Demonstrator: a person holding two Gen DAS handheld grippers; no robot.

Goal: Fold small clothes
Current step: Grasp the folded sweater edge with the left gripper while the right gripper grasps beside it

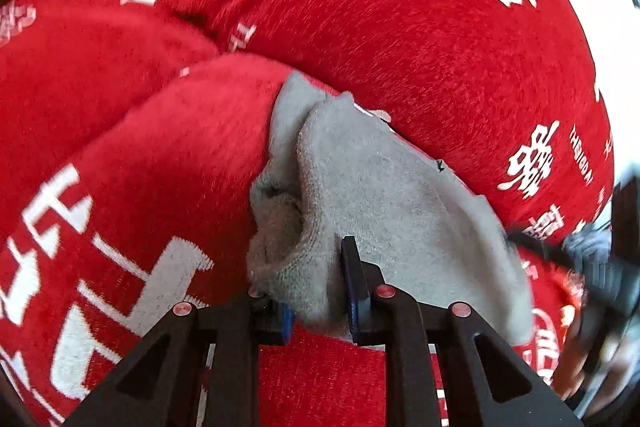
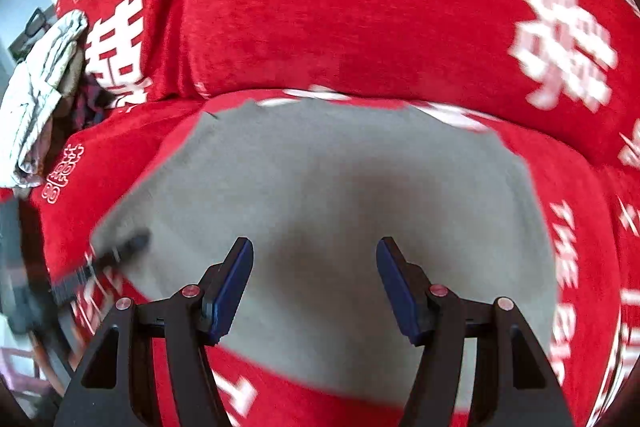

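A small grey cloth lies on a red sofa cover with white characters. In the left wrist view my left gripper is shut on the bunched near edge of the grey cloth, which bulges between the blue pads. In the right wrist view the same grey cloth is spread flat on the red seat. My right gripper is open and empty just above it, its blue pads wide apart. The left gripper shows blurred at the cloth's left edge.
The red sofa backrest rises just behind the cloth. A pile of pale and plaid clothes lies at the far left on the sofa. The right gripper appears blurred at the right edge of the left wrist view.
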